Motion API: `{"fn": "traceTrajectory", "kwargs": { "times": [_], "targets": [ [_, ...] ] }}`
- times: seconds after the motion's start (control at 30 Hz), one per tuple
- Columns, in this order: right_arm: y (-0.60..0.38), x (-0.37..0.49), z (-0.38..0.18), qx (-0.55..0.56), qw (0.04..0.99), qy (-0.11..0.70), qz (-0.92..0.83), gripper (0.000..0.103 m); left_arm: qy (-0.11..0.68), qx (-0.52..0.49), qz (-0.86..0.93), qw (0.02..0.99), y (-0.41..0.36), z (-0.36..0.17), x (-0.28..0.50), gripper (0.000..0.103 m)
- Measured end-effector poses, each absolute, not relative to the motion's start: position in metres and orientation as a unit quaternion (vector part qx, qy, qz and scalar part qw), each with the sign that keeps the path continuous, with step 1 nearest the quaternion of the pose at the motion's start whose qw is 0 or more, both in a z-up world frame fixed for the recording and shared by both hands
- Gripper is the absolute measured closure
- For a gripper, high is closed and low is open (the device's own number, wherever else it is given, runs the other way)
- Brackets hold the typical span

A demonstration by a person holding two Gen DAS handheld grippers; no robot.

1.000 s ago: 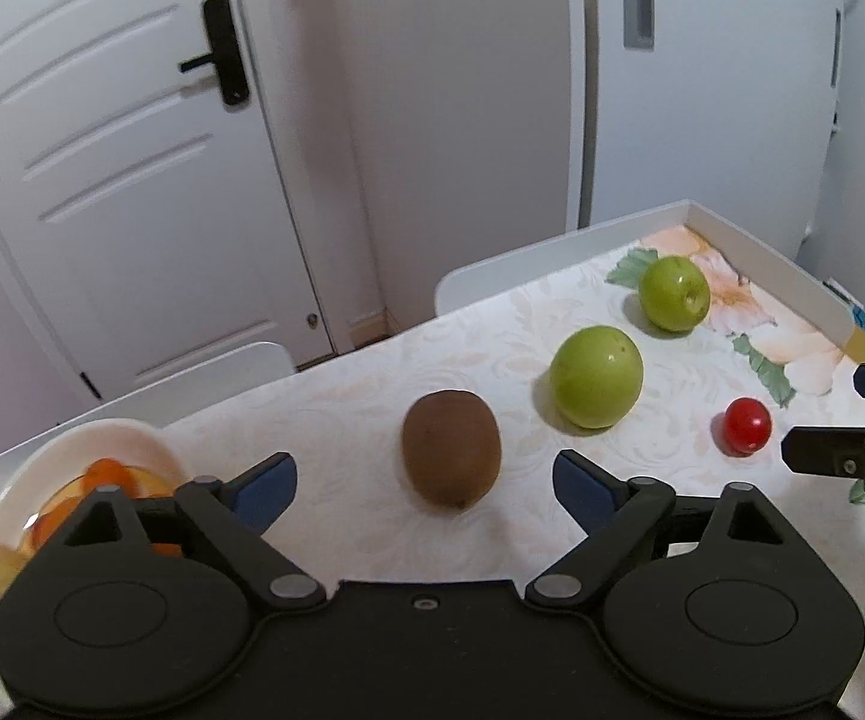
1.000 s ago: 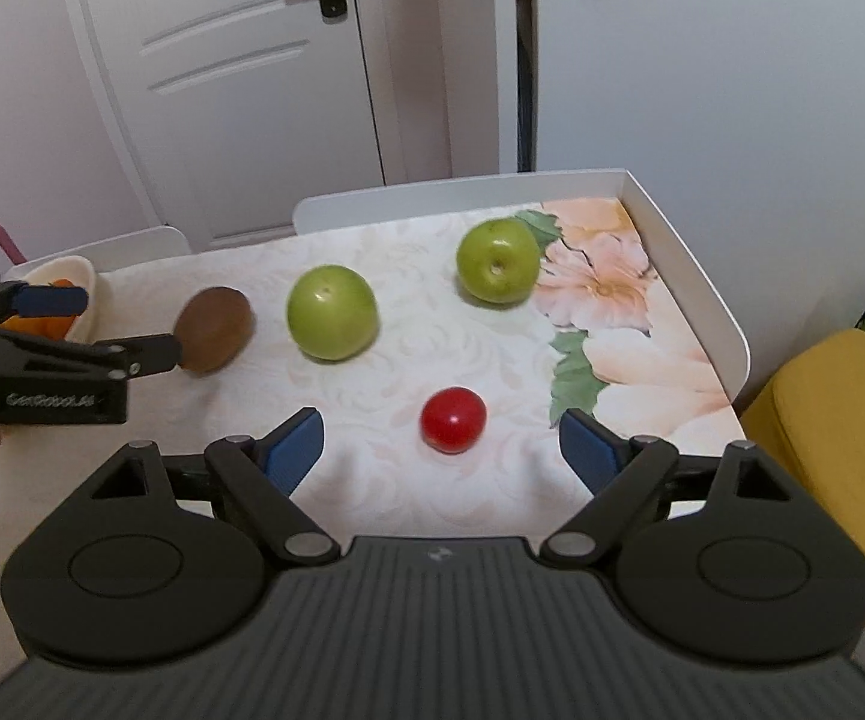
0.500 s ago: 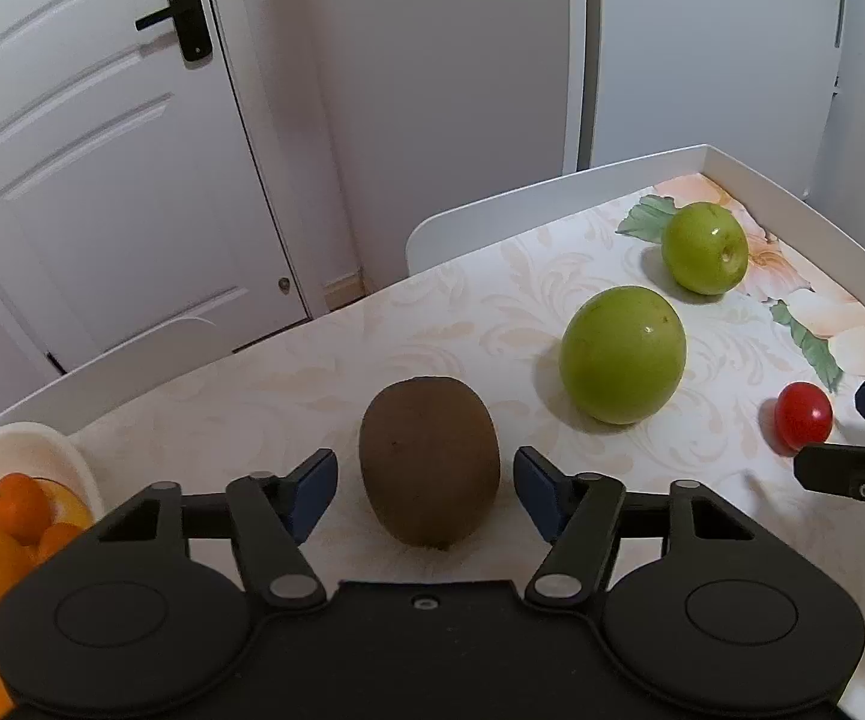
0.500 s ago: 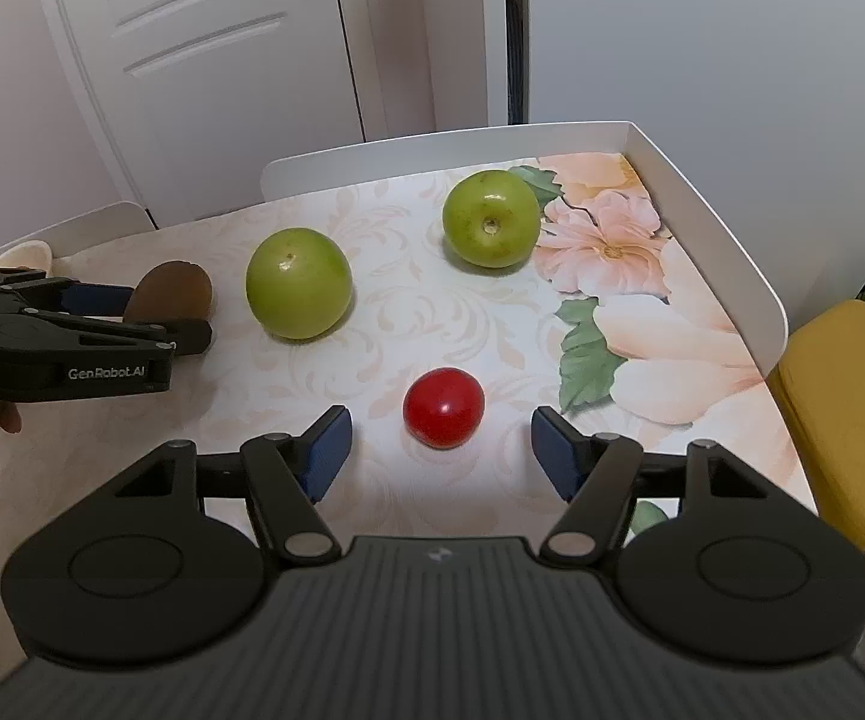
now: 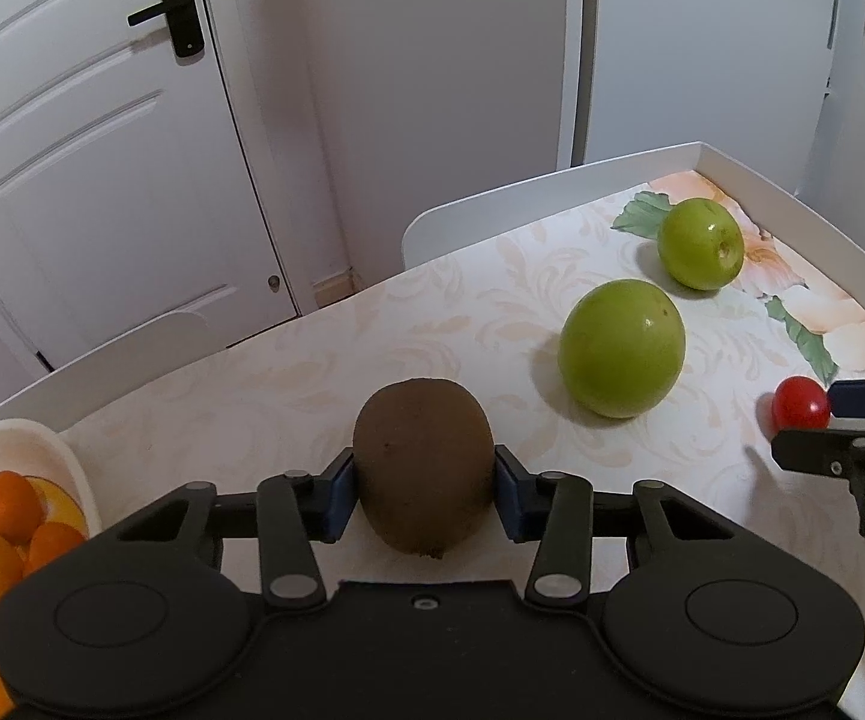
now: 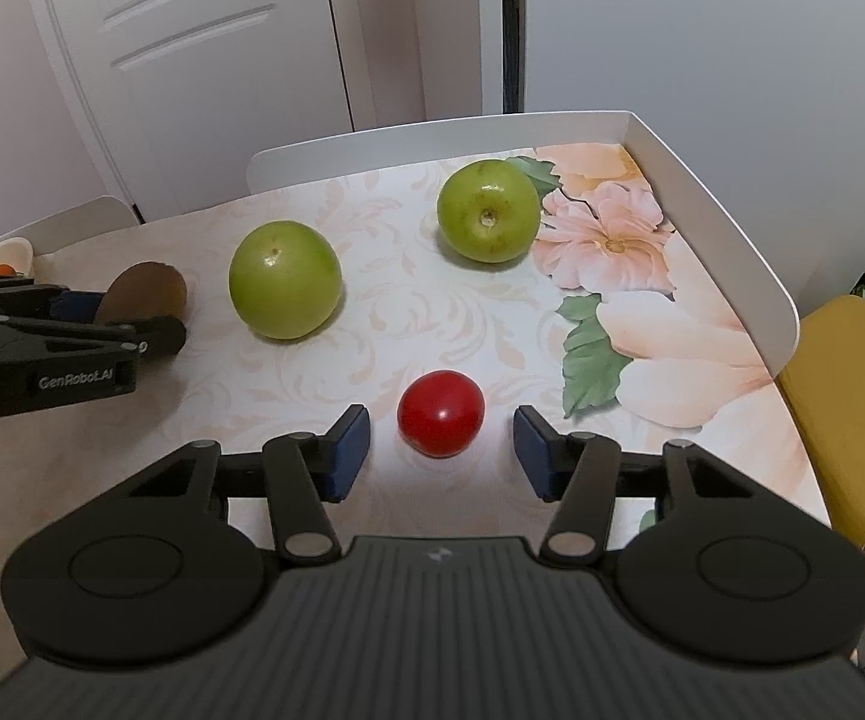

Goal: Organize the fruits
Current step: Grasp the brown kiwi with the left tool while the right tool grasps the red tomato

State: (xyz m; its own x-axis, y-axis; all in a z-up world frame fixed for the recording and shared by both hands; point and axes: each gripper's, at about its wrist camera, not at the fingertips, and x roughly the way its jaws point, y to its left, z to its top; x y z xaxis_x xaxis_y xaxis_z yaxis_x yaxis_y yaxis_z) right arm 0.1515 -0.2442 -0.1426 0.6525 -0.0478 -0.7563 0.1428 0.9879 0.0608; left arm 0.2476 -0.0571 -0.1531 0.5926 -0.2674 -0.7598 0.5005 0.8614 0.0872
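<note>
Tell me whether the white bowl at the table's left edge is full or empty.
Not empty: the white bowl holds several orange mandarins heaped near its rim. How deep the heap goes, the pictures do not show.

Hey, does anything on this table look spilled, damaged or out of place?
Nothing stands out. The kiwi, two green apples and tomato sit whole on the table; oranges stay in their bowl.

a white panelled door (image 5: 90, 168) with a black handle (image 5: 171, 3) stands behind; a yellow cushion (image 6: 852, 414) sits right.
</note>
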Motion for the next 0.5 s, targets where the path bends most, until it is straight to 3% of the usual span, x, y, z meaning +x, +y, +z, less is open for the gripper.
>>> {"fn": "traceTrajectory", "kwargs": {
  "times": [0.13,0.2,0.27,0.5],
  "targets": [
    [-0.244,0.155,-0.145,0.053,0.908,0.413,-0.05,0.041,0.397,0.146,-0.214,0.881,-0.055,-0.154,0.244,0.053],
    [-0.245,0.158,-0.147,0.052,0.908,0.414,-0.049,0.051,0.397,0.146,-0.211,0.881,-0.054,-0.154,0.241,0.053],
    [-0.245,0.16,-0.149,0.049,0.907,0.415,-0.047,0.055,0.398,0.145,-0.208,0.882,-0.052,-0.153,0.239,0.053],
    [-0.242,0.157,-0.143,0.038,0.911,0.41,-0.031,0.056,0.403,0.131,-0.19,0.886,-0.04,-0.15,0.224,0.054]
  ]
}}
